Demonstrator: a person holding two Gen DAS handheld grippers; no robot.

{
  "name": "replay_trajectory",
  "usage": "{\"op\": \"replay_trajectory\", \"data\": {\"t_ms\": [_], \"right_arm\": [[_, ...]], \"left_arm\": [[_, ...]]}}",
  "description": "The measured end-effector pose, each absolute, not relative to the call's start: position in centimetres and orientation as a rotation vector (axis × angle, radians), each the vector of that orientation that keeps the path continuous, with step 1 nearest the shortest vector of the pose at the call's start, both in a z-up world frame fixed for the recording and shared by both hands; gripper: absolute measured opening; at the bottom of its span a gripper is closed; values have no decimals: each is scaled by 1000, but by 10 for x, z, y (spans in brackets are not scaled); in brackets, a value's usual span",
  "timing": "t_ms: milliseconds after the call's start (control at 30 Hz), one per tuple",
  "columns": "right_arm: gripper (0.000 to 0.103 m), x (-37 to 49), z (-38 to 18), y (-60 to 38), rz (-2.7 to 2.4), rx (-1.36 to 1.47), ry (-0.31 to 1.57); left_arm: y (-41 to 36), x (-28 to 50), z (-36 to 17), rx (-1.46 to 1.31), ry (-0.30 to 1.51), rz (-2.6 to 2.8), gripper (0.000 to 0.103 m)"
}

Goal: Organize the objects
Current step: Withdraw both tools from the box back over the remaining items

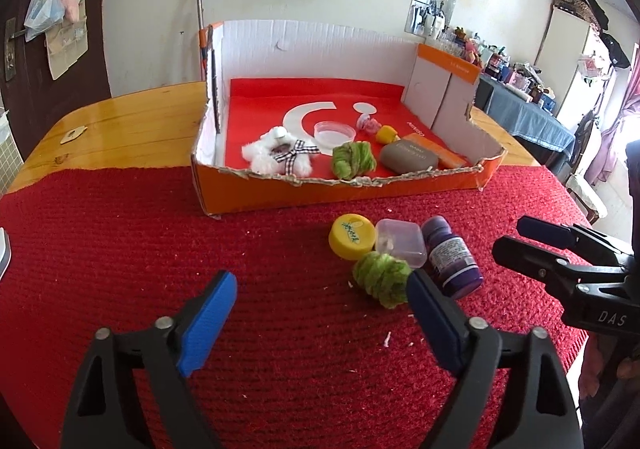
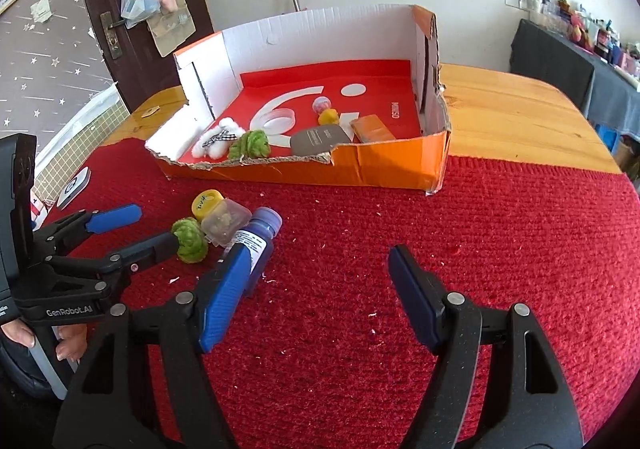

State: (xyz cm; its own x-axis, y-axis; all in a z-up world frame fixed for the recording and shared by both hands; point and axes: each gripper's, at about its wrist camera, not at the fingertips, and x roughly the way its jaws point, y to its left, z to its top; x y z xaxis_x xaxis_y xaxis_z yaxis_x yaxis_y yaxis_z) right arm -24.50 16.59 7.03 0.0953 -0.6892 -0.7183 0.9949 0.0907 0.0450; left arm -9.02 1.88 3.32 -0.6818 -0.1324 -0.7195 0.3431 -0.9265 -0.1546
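Observation:
On the red mat [image 1: 120,249] lie a yellow cap [image 1: 353,236], a small clear box [image 1: 401,245], a purple bottle [image 1: 452,261] on its side and a green yarn ball [image 1: 382,279], all bunched together. My left gripper [image 1: 320,301] is open and empty, and its right fingertip is beside the yarn ball. My right gripper [image 2: 316,281] is open and empty too. The purple bottle [image 2: 256,241] lies just outside its left finger, partly hidden by it. In the right wrist view the left gripper [image 2: 148,227] has one fingertip at the yarn ball [image 2: 191,239].
An orange cardboard box [image 1: 344,193] with a torn front wall stands behind the cluster. It holds a white fluffy toy [image 1: 280,155], another green yarn ball [image 1: 354,160], a grey case [image 1: 408,158], a clear lid [image 1: 335,131] and small items. The wooden table [image 1: 120,121] shows beyond the mat.

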Motion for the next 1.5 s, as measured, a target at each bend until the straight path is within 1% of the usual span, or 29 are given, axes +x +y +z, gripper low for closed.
{"op": "replay_trajectory", "data": {"t_ms": [167, 467, 600, 833, 1033, 1300, 1433, 1500], "right_arm": [[72, -244, 65, 165, -1355, 646, 609], [75, -231, 60, 162, -1312, 649, 623], [79, -224, 58, 158, -1304, 648, 638], [79, -208, 58, 154, -1279, 631, 660], [79, -202, 48, 148, -1342, 609, 717], [79, -244, 61, 157, -1417, 612, 650], [79, -257, 68, 153, -1373, 617, 642], [79, -257, 69, 150, -1324, 619, 650]], "left_arm": [[16, -90, 31, 1106, 424, -2621, 93], [9, -85, 32, 1117, 443, -2611, 94], [3, -82, 35, 1101, 459, -2605, 96], [-1, -79, 37, 1100, 453, -2605, 96], [-4, -78, 38, 1107, 473, -2609, 96], [17, -90, 34, 1189, 453, -2667, 96], [25, -99, 29, 1225, 440, -2681, 96], [26, -103, 28, 1240, 432, -2680, 91]]}}
